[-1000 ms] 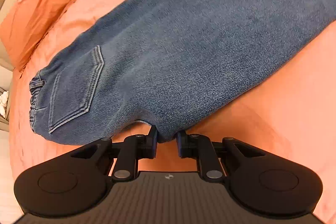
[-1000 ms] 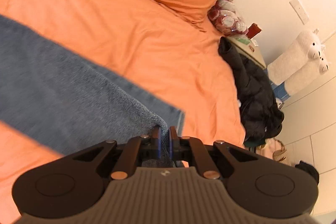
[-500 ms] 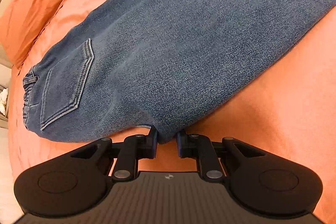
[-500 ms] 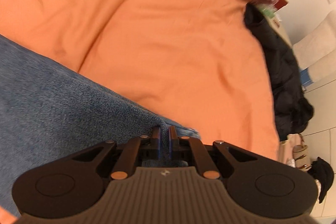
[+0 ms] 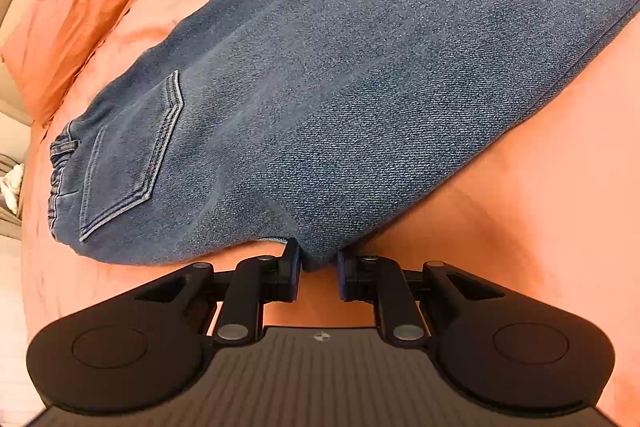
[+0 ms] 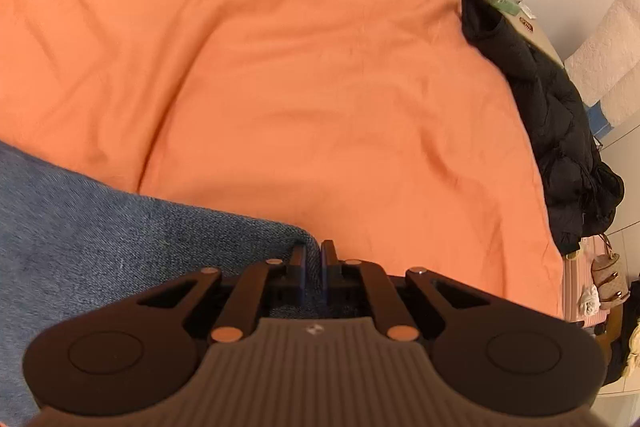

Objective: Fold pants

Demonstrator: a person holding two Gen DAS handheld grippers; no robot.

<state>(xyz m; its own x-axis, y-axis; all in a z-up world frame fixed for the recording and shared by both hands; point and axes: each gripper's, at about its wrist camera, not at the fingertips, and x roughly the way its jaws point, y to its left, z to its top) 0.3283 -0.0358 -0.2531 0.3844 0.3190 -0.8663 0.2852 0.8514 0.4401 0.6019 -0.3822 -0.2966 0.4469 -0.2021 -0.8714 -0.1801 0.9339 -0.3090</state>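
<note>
Broadly, the orange bed [image 6: 280, 87] serves as the work surface: its wide, soft cover gives room to lay a long garment out flat, which is presumably why the folding happens on it. Across it lie the jeans [image 5: 360, 87], back side up with the legs doubled one on the other, so that only a single broad band of denim shows; the waistband sits toward the orange pillow [image 5: 80, 11] and the legs run away to the far right of the left wrist view. A black jacket [image 6: 560, 131] is heaped at the bed's far edge, well apart from the denim and out of the way. The back pocket [image 5: 132, 155] lies smooth, suggesting the seat has been evened out. The left gripper [image 5: 318, 267] pinches a small nub of denim at the near edge, around the crotch curve, jaws partly closed with the fabric bunched between them, likely to hold that edge steady or draw it straight. The right gripper [image 6: 313, 263] has its jaws pressed nearly together on the corner of the jeans at the leg end, a hold that looks suited to carrying the hems toward the waist.
</note>
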